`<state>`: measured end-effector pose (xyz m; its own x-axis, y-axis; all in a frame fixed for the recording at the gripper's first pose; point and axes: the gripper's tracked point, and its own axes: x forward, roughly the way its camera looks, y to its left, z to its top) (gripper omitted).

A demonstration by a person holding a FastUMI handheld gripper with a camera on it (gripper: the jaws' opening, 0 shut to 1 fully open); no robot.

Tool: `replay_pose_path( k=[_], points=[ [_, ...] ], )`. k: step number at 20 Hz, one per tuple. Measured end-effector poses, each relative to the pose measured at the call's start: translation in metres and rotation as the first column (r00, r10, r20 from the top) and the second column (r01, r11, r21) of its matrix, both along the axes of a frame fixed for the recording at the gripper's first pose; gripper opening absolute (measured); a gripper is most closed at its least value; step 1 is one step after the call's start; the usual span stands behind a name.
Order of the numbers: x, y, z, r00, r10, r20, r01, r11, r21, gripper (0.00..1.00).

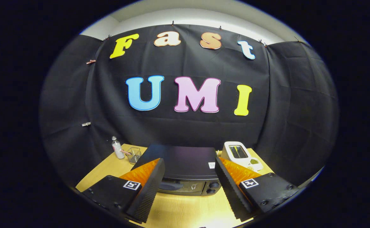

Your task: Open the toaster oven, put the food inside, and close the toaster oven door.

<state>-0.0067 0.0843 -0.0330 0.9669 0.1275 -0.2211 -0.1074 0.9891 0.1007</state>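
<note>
Toaster oven (pixel 185 167) sits on the wooden table (pixel 178 212), straight ahead of my gripper (pixel 189 177) and a little below it, so I am looking down on its black top. Its door is closed; I can see the dark handle across the front and two round knobs (pixel 212 187) stacked at the right end of the front panel. My gripper's jaws stand wide apart with nothing between them, and the left finger (pixel 147 190) and right finger (pixel 232 190) frame the oven's front corners from the near side without touching it. Far left of the oven, near the back edge of the table, stands a small clear bottle (pixel 117 148) with a white cap, and just right of it a clear glass container (pixel 134 155) with a thin stick leaning in it. Far right, beside the oven's back corner, is a white device (pixel 238 153) with a dark screen. I cannot make out any food from here.
</note>
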Motion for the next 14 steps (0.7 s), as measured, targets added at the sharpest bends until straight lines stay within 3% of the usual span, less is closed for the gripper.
replay_pose_path(
  k=[8, 14],
  points=[
    [-0.005, -0.031, 0.054, 0.991, -0.067, 0.113, 0.057, 0.995, 0.085, 0.98],
    [-0.010, -0.050, 0.063, 0.981, -0.109, 0.158, 0.100, 0.993, 0.062, 0.98]
  ],
)
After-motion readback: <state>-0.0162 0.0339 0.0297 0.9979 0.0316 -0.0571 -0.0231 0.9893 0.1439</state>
